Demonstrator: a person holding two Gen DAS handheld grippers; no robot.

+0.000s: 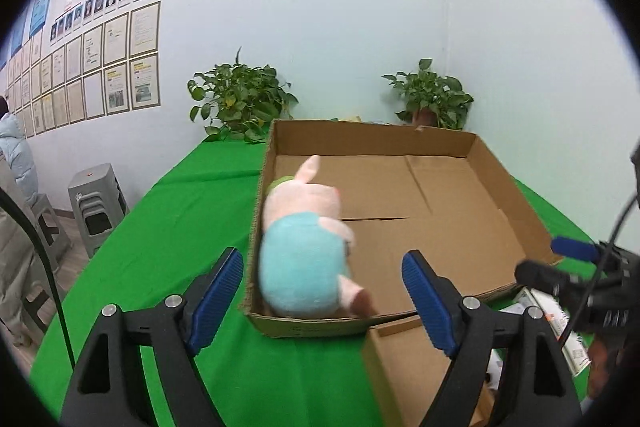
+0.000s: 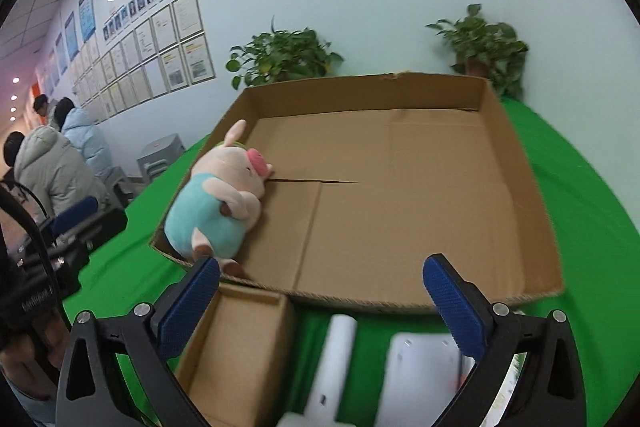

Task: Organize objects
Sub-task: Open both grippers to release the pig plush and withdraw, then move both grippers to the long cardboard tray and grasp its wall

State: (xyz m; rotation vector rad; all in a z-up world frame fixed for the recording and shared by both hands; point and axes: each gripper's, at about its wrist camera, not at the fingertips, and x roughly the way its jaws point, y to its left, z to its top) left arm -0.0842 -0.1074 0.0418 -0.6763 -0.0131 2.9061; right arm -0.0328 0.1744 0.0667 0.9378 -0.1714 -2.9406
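A plush pig (image 1: pixel 304 247) in a light blue outfit lies on its side in the near left corner of a wide, shallow cardboard box (image 1: pixel 376 139) on the green table. My left gripper (image 1: pixel 322 259) hovers just before that corner, open, its blue pads apart from the toy. In the right wrist view the pig (image 2: pixel 216 203) lies at the left of the box (image 2: pixel 360 87). My right gripper (image 2: pixel 322 265) is open over the box's near rim with nothing between its fingers. Each gripper shows at the edge of the other's view.
A small open cardboard box (image 2: pixel 240 343) sits in front of the big one, with a white tube (image 2: pixel 334 359) and a white flat pack (image 2: pixel 420 375) beside it. Two potted plants (image 1: pixel 240 99) stand behind. Grey stools (image 1: pixel 96 207) and seated people (image 2: pixel 56 163) are at the left.
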